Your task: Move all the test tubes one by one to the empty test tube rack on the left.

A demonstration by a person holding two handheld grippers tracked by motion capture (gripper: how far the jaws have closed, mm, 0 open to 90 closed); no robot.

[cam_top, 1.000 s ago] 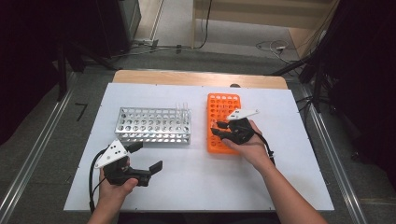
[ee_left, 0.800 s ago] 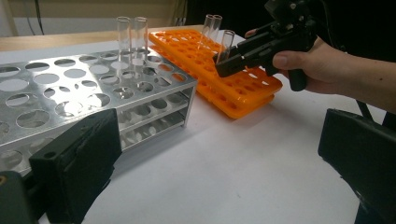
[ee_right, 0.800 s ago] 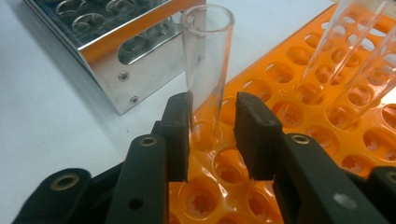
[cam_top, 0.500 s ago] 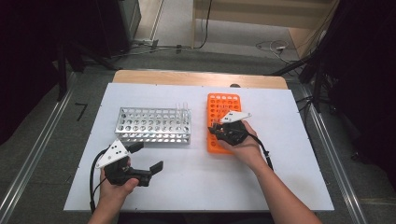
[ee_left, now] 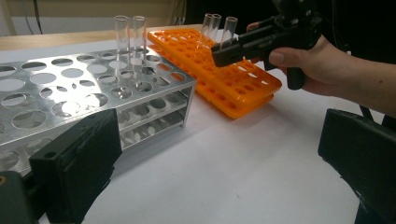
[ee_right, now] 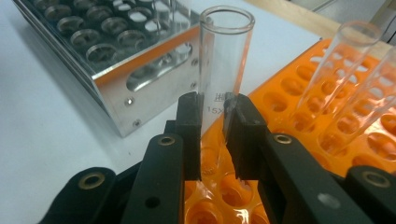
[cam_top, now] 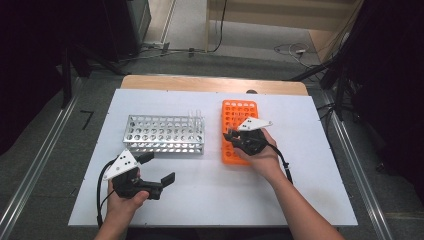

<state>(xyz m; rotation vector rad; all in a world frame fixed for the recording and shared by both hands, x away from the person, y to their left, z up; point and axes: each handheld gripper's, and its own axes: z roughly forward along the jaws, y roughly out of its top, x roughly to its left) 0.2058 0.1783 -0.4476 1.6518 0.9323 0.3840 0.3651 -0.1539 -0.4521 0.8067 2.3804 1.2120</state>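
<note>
Tongs in the left hand [cam_top: 159, 169] are resting nearest the person on the white table [cam_top: 210, 200], their jaws standing wide apart with nothing between them, just in front of the metal rack [cam_top: 165, 134]. Farther off, the right tongs [ee_right: 214, 128] are clamping a clear glass test tube [ee_right: 223, 60] that is standing upright over the orange rack [cam_top: 239, 125], pads pressing both sides. Printing on the tube is reading "15X", the rest being hidden by a pad.

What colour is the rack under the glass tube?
Bright orange rack, clearest in the right gripper view.
</note>
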